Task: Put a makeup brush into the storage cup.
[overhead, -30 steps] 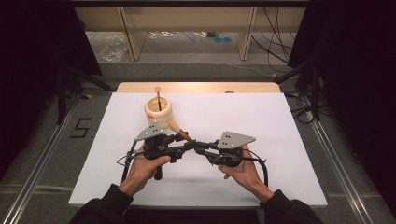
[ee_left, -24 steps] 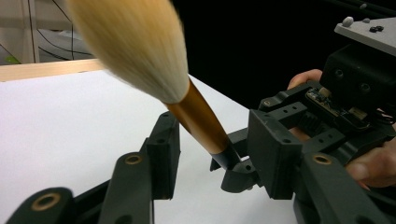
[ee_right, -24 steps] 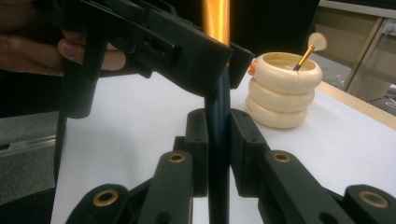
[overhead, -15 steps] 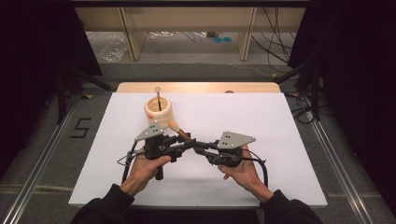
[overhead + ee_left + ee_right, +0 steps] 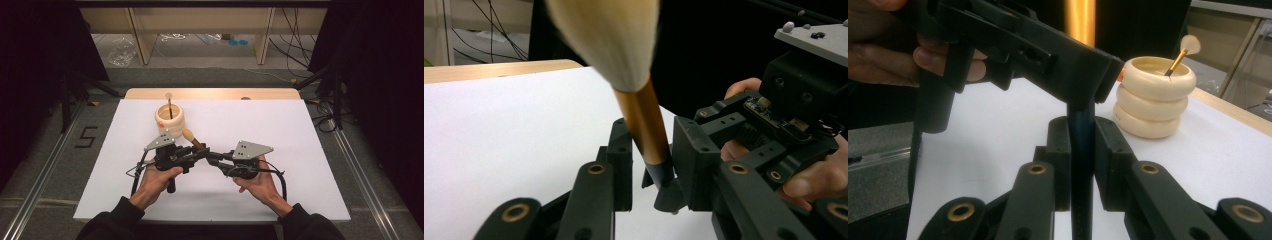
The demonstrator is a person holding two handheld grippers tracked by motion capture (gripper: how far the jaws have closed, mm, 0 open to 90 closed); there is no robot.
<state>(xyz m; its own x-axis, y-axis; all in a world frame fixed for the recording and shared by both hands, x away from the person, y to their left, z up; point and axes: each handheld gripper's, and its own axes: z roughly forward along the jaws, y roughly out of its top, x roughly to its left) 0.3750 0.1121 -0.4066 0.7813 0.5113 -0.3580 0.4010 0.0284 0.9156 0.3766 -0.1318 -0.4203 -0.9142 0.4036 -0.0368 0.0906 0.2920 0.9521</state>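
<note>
A makeup brush with a cream head, a copper ferrule and a dark handle stands tilted between my two grippers over the white table. My right gripper is shut on the dark handle. My left gripper faces it from the left. Its jaws have just been closing around the ferrule's lower end, and a thin gap shows on each side. A hand holds each gripper. The right gripper's body sits close behind the brush.
A cream ringed holder stands beyond the grippers toward the far edge, with a second brush upright in it. The white sheet covers the table. A wooden strip runs along its far edge, with cables on the floor beyond.
</note>
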